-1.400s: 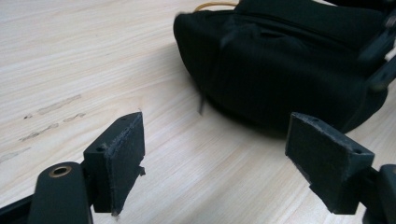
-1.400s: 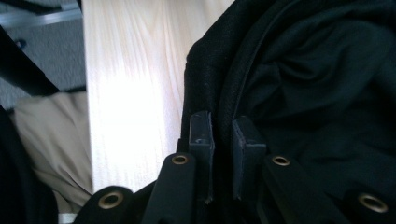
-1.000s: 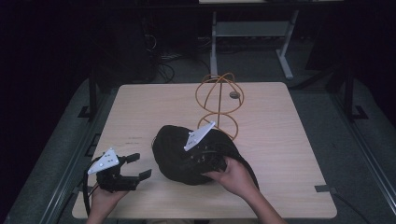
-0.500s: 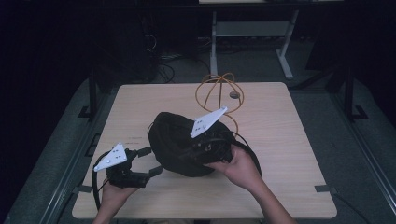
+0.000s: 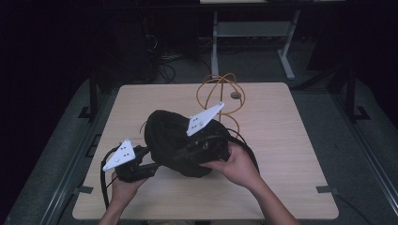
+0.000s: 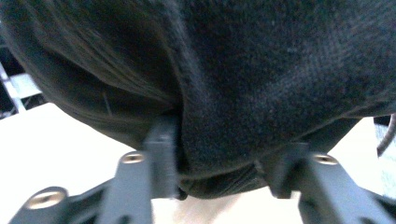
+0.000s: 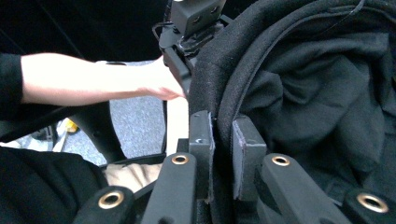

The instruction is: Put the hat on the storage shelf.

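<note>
Lifted since earlier, the black fabric hat (image 5: 180,147) hangs pinched in the right gripper (image 7: 222,154); the left gripper (image 6: 223,172), jaws just closing around its brim, could slip.

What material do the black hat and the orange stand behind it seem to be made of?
The black hat looks like felt or a similar matte fabric: a fuzzy, woven-looking nap with soft folds inside. The orange stand seems to be thin bent wire with a smooth orange finish, forming open loops; whether it is painted or coated I cannot tell.
</note>
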### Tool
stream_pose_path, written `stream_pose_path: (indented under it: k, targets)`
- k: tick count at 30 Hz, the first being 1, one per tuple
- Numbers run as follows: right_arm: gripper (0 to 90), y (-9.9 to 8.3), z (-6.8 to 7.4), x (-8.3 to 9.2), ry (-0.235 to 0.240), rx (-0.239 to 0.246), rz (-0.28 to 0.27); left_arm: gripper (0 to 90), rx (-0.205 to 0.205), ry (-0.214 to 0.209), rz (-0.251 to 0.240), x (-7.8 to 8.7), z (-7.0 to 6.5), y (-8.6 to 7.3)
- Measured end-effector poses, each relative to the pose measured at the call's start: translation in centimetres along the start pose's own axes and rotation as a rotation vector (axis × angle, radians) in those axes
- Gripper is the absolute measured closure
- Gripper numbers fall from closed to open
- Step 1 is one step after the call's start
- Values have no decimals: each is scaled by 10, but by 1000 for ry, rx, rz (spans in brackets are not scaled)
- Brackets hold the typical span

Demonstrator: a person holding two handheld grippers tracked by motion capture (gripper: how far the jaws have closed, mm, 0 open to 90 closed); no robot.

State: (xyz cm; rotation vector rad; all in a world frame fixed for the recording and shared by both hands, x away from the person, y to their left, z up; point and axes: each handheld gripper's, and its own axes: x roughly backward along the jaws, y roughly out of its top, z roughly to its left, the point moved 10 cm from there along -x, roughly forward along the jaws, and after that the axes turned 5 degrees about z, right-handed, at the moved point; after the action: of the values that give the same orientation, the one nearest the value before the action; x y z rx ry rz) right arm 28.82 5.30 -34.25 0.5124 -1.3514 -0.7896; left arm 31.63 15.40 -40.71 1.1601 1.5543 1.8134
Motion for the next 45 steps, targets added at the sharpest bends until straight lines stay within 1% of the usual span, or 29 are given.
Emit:
stream_pose_path:
  k: [1, 2, 4, 5, 8, 9, 11, 12, 14, 15, 18, 20, 21, 22, 23, 24, 25, 26, 27, 29, 31, 34, 35, 39, 43, 45]
  targets:
    - [803, 0, 0, 0, 6, -1, -3, 692, 0, -7, -19, 1, 0, 2]
    - [802, 1, 0, 1, 11, -4, -9, 738, 2, -9, -25, 2, 1, 4]
    - [801, 1, -2, 3, 14, -8, -21, 813, 3, -13, -32, 6, 3, 7]
    - [800, 1, -3, 5, 16, -12, -31, 836, 5, -14, -36, 7, 4, 9]
    - [795, 0, -5, 7, 19, -29, -48, 852, -12, 2, -23, 10, 5, 16]
    - [783, 1, -7, 9, 16, -34, -63, 854, -20, 5, -18, 11, 6, 18]
    - [767, 0, -10, 12, 12, -41, -82, 856, -28, 13, -23, 13, 6, 25]
    - [757, 0, -12, 14, 6, -47, -89, 856, -28, 13, -23, 13, 6, 25]
    - [735, -3, -15, 17, -2, -59, -101, 856, -56, 15, -25, 16, 6, 37]
    - [728, -5, -18, 19, -3, -69, -109, 855, -56, 11, -25, 16, 6, 39]
    - [701, -8, -21, 22, 1, -82, -131, 856, -90, 18, -1, 16, 6, 50]
    - [648, -10, -25, 24, -33, -67, -148, 857, -106, 24, 16, 16, 8, 57]
    - [615, -11, -26, 26, -63, -57, -155, 857, -106, 24, 16, 16, 8, 57]
    - [563, -13, -29, 29, -105, -47, -155, 858, -109, 24, 21, 17, 9, 60]
    - [538, -16, -31, 32, -129, -55, -155, 858, -105, 21, 24, 19, 12, 64]
    - [528, -18, -32, 34, -138, -60, -155, 858, -106, 21, 31, 20, 14, 66]
    - [506, -22, -33, 37, -144, -66, -157, 858, -108, 22, 38, 22, 16, 67]
    - [471, -26, -35, 40, -160, -64, -161, 858, -106, 24, 39, 23, 18, 68]
    - [429, -30, -37, 42, -172, -72, -161, 858, -101, 21, 43, 25, 20, 70]
    - [412, -45, -41, 47, -188, -92, -158, 858, -101, 21, 50, 28, 23, 73]
    - [382, -60, -46, 51, -215, -107, -158, 859, -102, 22, 54, 30, 27, 75]
    - [355, -84, -55, 59, -254, -138, -156, 858, -94, 26, 57, 32, 32, 79]
    - [346, -93, -58, 61, -266, -152, -155, 858, -97, 25, 62, 32, 34, 80]
    - [333, -123, -68, 69, -303, -213, -151, 858, -69, 21, 65, 33, 44, 83]
    - [315, -148, -75, 76, -347, -247, -151, 858, -37, 15, 64, 33, 52, 87]
    - [308, -159, -79, 80, -359, -269, -157, 858, -28, 17, 62, 34, 56, 89]
